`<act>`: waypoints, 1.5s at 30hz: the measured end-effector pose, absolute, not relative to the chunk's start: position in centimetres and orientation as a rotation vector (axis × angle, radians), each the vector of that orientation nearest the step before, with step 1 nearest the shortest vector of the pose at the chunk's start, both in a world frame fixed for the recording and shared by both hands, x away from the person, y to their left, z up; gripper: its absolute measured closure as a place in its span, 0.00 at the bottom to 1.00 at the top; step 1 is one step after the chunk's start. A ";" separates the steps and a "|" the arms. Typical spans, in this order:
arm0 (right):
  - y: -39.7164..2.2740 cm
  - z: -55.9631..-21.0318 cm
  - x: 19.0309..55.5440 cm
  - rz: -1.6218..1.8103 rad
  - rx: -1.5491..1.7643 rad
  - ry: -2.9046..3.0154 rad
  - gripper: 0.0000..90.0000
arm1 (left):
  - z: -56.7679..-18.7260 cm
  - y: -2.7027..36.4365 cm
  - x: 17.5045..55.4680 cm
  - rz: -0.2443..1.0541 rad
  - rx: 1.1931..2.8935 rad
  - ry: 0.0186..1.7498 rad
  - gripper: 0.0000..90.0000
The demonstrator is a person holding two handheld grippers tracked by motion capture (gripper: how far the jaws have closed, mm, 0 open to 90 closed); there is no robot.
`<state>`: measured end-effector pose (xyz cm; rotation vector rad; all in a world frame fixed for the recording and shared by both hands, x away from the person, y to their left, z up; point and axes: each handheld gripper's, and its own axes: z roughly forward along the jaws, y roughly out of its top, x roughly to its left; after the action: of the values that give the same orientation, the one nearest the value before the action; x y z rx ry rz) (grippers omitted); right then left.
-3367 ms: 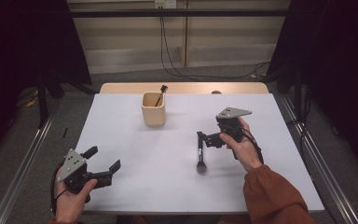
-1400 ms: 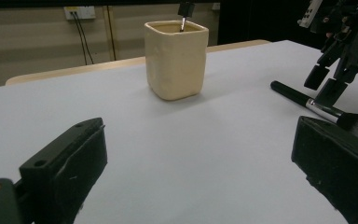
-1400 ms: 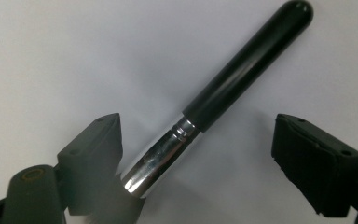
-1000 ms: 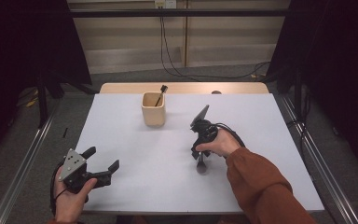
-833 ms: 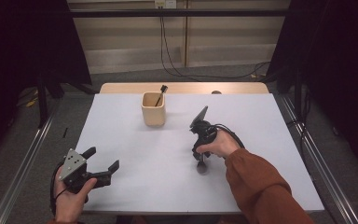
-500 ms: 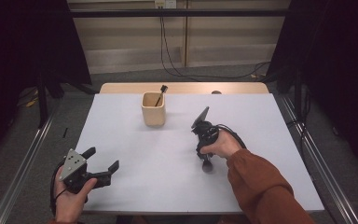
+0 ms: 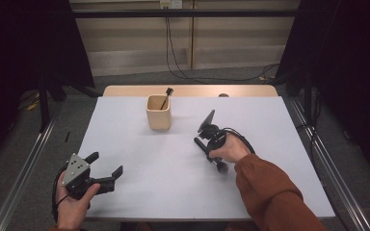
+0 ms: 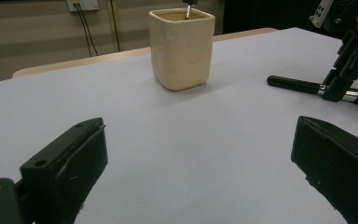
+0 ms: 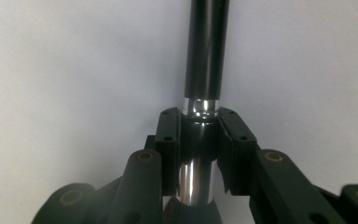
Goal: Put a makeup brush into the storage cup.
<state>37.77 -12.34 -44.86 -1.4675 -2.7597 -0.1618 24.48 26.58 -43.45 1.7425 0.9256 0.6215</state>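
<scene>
white table (image 7: 139, 159) under dim light, dark curtains behind. near the table's middle, to the right of the beige cup (image 7: 158, 112): black makeup brush (image 7: 207, 150) lying flat, handle end toward the cup, bristle end toward the near edge. right gripper (image 7: 211, 146) tipped down over it, jaws just closed and now clamped on the brush's silver ferrule (image 9: 198, 140), one pad on each side. another brush (image 7: 165, 96) standing in the cup. left gripper (image 7: 107, 171) well to the cup's near left, jaws spread wide with nothing between.
</scene>
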 end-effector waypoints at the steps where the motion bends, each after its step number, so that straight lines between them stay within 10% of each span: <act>1: -12.4 -44.9 37.8 -0.168 -1.462 -2.759 0.80 | -43.5 26.6 24.5 0.622 1.742 0.924 0.04; 45: -16.8 -41.5 36.2 -1.003 -1.437 -2.812 0.80 | -43.4 26.4 24.4 0.600 1.764 0.850 0.05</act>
<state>36.21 -16.83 -41.51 -1.4375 -2.8118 -1.0027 24.36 26.41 -43.36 1.7638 0.8496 0.5997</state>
